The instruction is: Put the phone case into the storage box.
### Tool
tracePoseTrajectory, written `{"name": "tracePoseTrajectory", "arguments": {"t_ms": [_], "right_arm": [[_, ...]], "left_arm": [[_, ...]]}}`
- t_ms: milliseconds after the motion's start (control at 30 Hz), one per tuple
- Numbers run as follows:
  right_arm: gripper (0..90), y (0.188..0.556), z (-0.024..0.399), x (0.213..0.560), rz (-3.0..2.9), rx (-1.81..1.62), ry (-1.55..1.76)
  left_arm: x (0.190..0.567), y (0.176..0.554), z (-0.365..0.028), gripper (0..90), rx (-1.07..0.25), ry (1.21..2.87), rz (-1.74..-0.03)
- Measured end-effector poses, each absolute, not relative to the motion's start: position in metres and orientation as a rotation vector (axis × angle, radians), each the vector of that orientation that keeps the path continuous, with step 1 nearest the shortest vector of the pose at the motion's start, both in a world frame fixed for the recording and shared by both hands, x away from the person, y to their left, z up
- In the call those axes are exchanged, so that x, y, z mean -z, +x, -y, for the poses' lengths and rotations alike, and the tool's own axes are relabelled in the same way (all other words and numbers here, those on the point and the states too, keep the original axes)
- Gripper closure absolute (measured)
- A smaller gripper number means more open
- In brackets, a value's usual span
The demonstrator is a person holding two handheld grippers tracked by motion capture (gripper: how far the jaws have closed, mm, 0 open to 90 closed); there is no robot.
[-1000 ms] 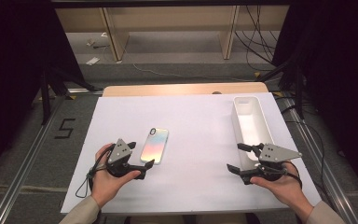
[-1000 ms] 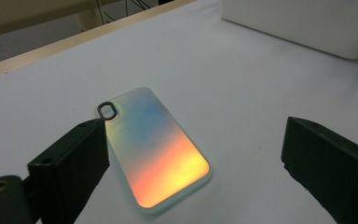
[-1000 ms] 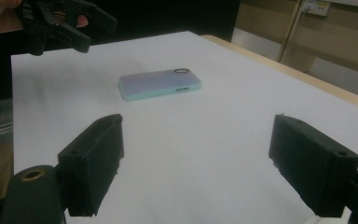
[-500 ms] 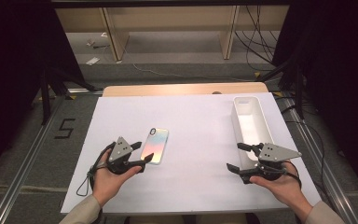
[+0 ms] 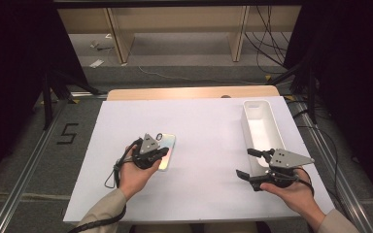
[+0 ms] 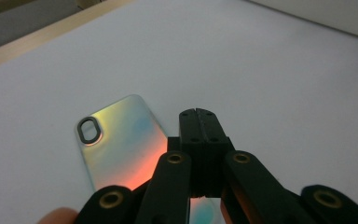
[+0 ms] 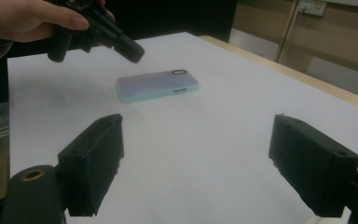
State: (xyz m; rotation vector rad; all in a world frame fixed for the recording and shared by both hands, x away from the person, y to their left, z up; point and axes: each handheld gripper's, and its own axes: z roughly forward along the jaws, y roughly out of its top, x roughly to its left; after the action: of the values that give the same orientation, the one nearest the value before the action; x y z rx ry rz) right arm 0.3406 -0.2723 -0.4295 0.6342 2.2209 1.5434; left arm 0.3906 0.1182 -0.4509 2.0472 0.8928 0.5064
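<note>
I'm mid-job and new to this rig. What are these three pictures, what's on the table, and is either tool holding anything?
There is no robot: a person holds a two-jaw gripper in each hand. The high view looks down from above the table. The other two come from cameras riding on the grippers, looking along their black jaws.

On the white sheet lie a phone case, shiny and rainbow-tinted, back up, and a long white tray, which looks empty.

The left gripper is shut and hovers over the case, holding nothing. The right gripper is open, near the tray's near end, also holding nothing.
</note>
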Motion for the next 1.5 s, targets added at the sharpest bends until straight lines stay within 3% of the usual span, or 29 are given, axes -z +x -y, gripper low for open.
{"name": "tracePoseTrajectory", "arguments": {"t_ms": [700,1500], "right_arm": [[18.8,0.341,0.273,0.43,-2.223,-1.552,0.637],[18.8,0.341,0.274,0.43,-2.22,-1.544,0.641]], "left_arm": [[0.483,0.41,-0.096,90.0,-0.386,2.222,-0.942],[0.484,0.408,-0.102,90.0,-0.392,2.281,-0.962]]}}
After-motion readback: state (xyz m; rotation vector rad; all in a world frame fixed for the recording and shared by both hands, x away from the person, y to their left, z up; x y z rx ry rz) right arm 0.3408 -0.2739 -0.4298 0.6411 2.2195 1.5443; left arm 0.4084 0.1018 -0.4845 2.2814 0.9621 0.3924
